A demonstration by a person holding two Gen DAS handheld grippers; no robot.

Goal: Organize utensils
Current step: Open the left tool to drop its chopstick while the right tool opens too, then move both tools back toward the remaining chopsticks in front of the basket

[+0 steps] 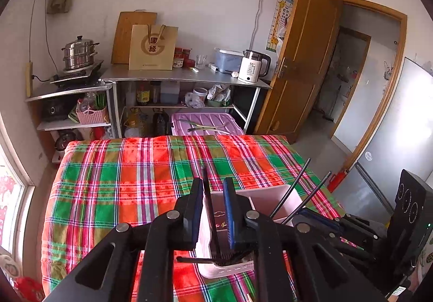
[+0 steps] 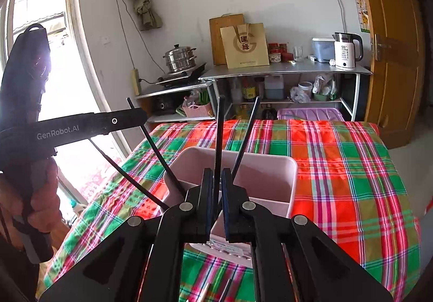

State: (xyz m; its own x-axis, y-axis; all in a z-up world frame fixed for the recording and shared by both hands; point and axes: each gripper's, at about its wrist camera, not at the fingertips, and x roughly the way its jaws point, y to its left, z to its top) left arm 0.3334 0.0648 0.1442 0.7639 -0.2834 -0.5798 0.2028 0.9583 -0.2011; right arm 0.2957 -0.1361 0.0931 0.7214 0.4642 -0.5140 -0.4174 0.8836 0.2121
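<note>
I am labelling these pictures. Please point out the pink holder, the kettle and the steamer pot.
pink holder [image 2: 273, 166]: right wrist view, on its far inner wall.
kettle [image 1: 253, 70]: left wrist view, on its white body.
steamer pot [image 1: 79, 54]: left wrist view, on its steel side.

A table draped in a red, green and white plaid cloth [image 2: 338, 166] carries a pale pink plastic utensil caddy [image 2: 268, 174] standing directly beneath the gripper's fingers.

Black tool [image 2: 215, 188], "GenRobot.AI" lettering
</note>
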